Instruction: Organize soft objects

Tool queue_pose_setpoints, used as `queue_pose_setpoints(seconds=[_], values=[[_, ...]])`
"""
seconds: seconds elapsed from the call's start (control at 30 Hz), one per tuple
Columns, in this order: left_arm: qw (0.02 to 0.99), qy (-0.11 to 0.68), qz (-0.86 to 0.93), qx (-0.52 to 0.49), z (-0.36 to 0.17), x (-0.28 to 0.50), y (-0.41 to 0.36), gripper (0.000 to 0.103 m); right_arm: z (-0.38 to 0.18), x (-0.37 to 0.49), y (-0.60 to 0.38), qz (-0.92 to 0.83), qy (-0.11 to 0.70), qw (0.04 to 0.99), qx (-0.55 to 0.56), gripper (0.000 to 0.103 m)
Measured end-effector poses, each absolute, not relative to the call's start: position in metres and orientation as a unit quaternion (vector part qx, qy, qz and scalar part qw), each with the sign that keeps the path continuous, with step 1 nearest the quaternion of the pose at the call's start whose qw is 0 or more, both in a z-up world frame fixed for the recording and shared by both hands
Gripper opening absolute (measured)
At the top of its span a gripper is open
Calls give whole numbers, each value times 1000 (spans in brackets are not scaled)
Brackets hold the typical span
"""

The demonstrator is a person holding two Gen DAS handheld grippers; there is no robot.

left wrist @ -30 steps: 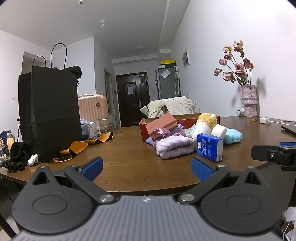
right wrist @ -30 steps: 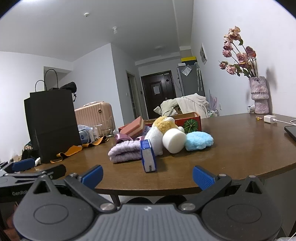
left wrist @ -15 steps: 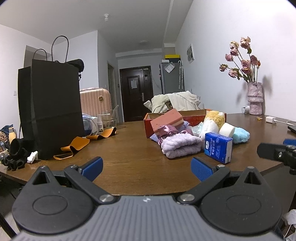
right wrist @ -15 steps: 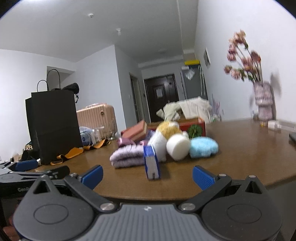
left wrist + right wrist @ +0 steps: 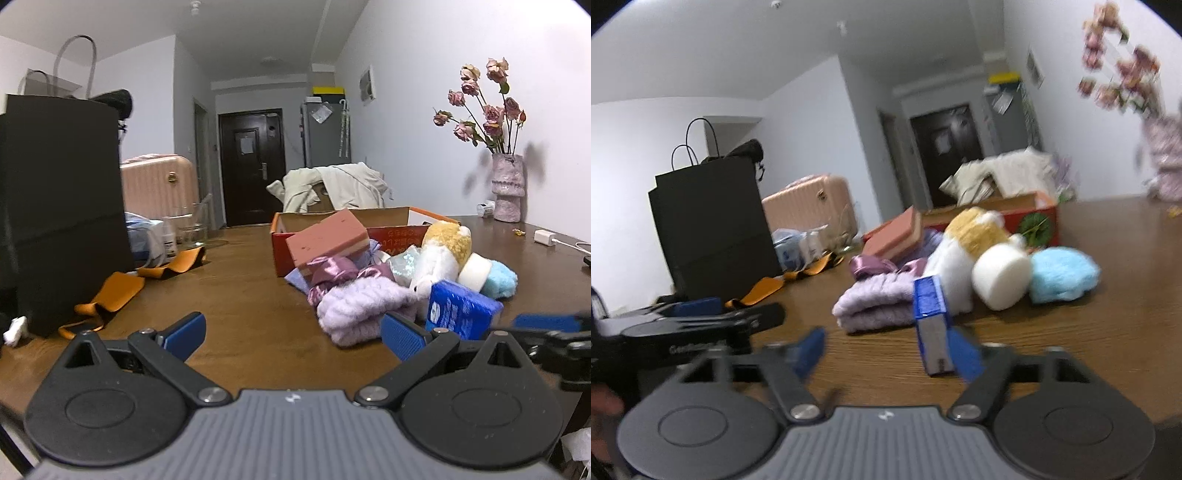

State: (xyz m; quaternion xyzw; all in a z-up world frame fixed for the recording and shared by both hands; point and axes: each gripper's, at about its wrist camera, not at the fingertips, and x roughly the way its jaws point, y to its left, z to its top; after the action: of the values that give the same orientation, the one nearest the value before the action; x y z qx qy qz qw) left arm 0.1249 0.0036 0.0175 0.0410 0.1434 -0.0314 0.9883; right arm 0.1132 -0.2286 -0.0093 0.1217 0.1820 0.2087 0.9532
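Brown table (image 5: 240, 295). Left gripper (image 5: 291, 334) wide open, empty; soft pile ahead-right, lavender knit (image 5: 362, 306) nearest. Right gripper (image 5: 886, 350) closing, nothing between; blue pack (image 5: 932, 321) seemingly beside its right pad, blurred. Only the right view shows box's leaf print (image 5: 1036, 227).

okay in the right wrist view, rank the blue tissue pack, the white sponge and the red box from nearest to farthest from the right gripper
1. Blue tissue pack, just ahead of the closing right gripper, not between its jaws.
2. White sponge, farther back, to the right.
3. Red box, behind the pile.
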Motion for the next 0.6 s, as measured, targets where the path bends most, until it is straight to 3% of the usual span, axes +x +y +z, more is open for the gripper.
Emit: queue_pose_setpoints(seconds=[0.33,0.37,0.4,0.6], values=[[982,165,-89,32,20,178,-24,103,-18,171,-249,161,210,954,143,54],[981,166,-92,32,20,180,-27,103,-19,176,-250,175,213,949,150,45],[981,166,-94,33,20,181,-29,103,-20,179,-251,189,218,945,154,23],[977,183,-105,35,20,175,-28,103,-6,182,-268,332,274,881,195,24]])
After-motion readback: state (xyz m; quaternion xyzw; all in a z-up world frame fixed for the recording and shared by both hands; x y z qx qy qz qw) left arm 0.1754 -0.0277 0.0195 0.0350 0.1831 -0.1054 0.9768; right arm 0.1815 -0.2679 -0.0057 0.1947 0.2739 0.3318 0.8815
